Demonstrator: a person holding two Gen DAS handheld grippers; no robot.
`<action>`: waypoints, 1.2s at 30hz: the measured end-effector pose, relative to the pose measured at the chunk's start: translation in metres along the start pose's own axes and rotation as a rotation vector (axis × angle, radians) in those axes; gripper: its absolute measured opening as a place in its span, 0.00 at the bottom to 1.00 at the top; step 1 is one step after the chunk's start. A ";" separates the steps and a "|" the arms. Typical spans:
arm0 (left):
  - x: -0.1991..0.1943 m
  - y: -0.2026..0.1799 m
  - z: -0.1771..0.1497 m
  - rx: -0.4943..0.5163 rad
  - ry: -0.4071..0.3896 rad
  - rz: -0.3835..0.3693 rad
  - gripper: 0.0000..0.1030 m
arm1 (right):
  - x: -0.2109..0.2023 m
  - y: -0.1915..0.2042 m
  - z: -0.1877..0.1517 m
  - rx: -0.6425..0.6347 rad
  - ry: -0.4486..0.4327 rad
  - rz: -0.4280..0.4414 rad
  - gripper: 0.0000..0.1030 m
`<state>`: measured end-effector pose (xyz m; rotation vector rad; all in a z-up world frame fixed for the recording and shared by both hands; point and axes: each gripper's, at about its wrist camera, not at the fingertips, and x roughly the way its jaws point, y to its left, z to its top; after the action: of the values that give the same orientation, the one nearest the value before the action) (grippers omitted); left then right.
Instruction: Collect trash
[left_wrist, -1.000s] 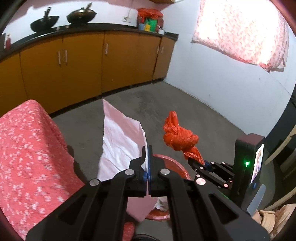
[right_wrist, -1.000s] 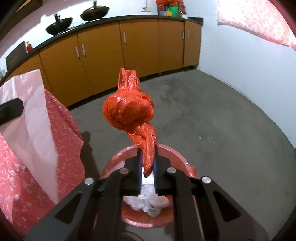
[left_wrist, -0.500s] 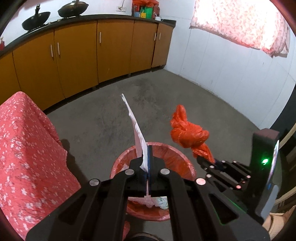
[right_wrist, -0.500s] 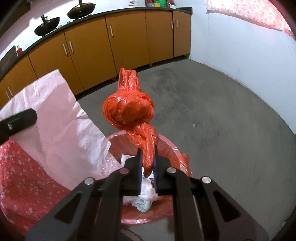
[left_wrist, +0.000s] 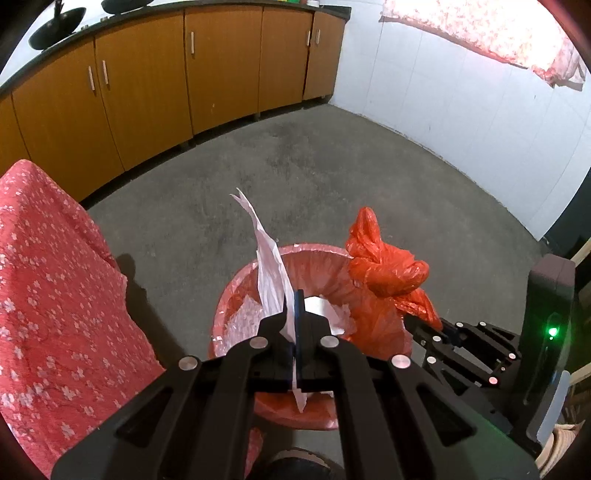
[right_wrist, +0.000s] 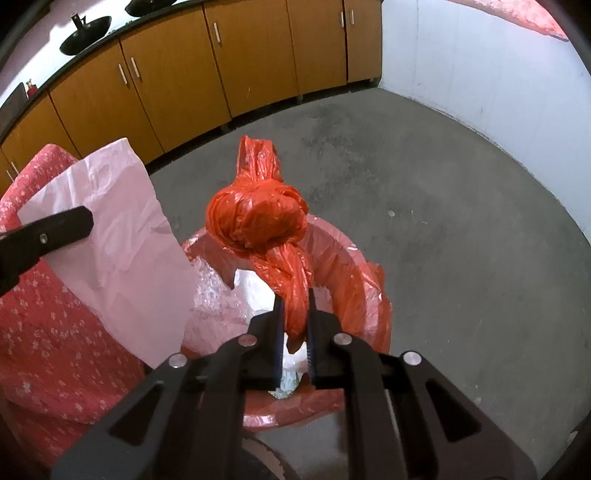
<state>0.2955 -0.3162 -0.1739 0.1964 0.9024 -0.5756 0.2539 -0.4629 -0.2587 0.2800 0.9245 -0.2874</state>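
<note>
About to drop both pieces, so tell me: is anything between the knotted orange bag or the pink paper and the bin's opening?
Nothing visible blocks either. The knotted orange bag, pinched in the right tongs, and the pink paper, pinched in the left tongs, both hang over the red-lined bin, which already holds crumpled plastic but has room.

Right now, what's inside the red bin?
The red bin has a red liner, and inside it lie crinkly clear plastic and white crumpled wrapping. The right gripper and its knotted orange bag cover the middle, so the bottom stays hidden.
</note>
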 end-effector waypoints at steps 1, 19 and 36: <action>0.001 0.000 0.000 0.002 0.002 0.000 0.00 | 0.002 0.001 -0.001 0.000 0.004 -0.001 0.11; 0.005 0.002 -0.002 -0.024 0.013 -0.012 0.05 | 0.005 -0.006 -0.005 -0.003 0.001 0.016 0.26; -0.081 0.037 0.010 -0.121 -0.128 0.036 0.34 | -0.060 0.008 0.005 -0.020 -0.130 0.030 0.43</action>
<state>0.2832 -0.2579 -0.1071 0.0662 0.8055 -0.4927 0.2261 -0.4498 -0.2060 0.2533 0.7937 -0.2655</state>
